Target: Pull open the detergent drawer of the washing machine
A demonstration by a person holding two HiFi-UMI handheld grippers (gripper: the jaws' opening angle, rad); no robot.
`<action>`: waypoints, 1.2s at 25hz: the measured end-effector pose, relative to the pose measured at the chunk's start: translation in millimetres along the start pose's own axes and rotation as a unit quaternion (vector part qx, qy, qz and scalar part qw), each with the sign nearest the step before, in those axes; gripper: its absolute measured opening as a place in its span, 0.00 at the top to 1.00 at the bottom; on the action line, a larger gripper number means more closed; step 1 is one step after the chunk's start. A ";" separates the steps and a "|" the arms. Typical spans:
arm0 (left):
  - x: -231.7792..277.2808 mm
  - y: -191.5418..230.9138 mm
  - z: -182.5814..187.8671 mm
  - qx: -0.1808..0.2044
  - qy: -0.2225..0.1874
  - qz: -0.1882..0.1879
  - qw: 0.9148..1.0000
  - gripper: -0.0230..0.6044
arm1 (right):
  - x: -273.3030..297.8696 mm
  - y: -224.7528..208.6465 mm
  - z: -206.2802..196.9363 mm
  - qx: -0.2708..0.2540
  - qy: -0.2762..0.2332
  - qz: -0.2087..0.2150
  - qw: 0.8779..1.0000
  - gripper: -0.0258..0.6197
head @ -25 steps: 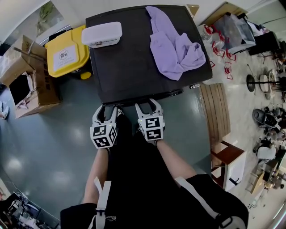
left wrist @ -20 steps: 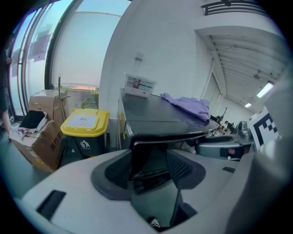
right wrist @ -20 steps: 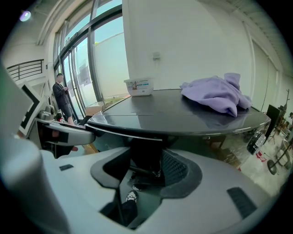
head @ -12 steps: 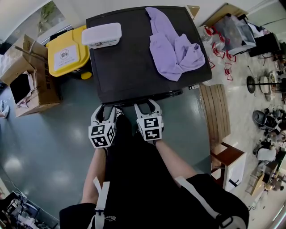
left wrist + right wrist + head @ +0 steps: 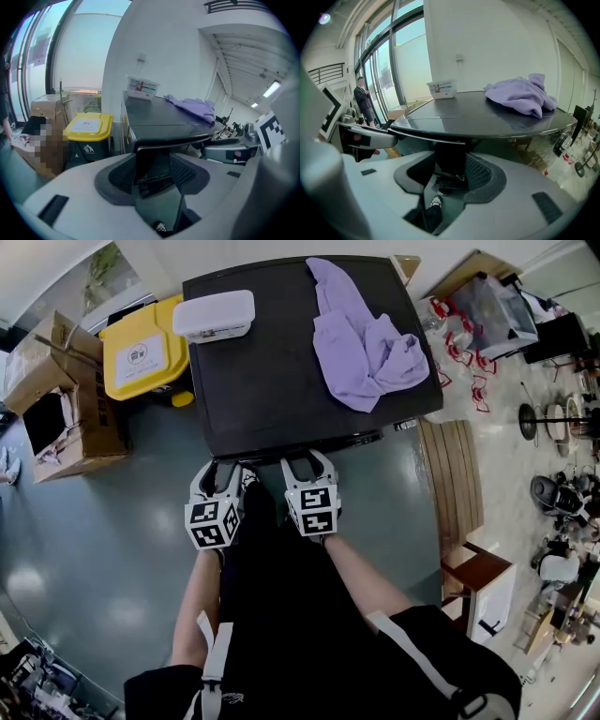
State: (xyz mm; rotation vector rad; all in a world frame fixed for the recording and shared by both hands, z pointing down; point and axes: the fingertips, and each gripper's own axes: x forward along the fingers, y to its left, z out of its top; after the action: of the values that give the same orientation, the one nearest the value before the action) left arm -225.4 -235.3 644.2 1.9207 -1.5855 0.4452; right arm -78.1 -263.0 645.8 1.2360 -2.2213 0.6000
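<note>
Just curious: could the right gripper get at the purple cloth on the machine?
Probably yes. The right gripper, jaws just closed a little yet empty, sits at the washing machine's front edge; only its bare top lies before the purple cloth.

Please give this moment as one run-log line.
left tool: open, jaws just closing, empty | right tool: open, jaws just closing, empty | both at washing machine front edge

Yellow-lidded bin (image 5: 141, 357) and cardboard boxes (image 5: 66, 418) stand on glossy grey floor (image 5: 112, 521) near windows (image 5: 410, 65).
</note>
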 end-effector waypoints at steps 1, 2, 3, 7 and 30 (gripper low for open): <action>-0.4 0.1 -0.1 0.000 0.000 0.000 1.000 0.60 | -0.3 0.2 -0.5 -0.001 0.001 0.001 1.000 0.66; -0.7 0.0 -0.4 -0.001 0.000 0.001 1.000 0.60 | -0.8 0.3 -0.9 -0.003 0.001 0.001 1.000 0.67; -0.9 -0.3 -0.6 -0.001 -0.001 0.003 1.000 0.60 | -1.2 0.1 -1.0 -0.004 0.001 0.001 1.000 0.67; -0.4 -1.3 -0.5 0.000 -0.002 0.006 1.000 0.60 | -1.9 -0.6 -1.4 -0.005 0.003 0.003 1.000 0.67; -7.1 -3.5 -4.6 0.002 0.000 0.013 1.000 0.60 | -9.5 2.6 -3.4 -0.007 0.001 0.003 1.000 0.67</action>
State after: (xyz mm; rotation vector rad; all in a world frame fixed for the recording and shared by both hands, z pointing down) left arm -223.1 -226.6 642.6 1.9040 -1.6114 0.4595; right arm -75.3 -253.8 642.1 1.2216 -2.2236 0.5867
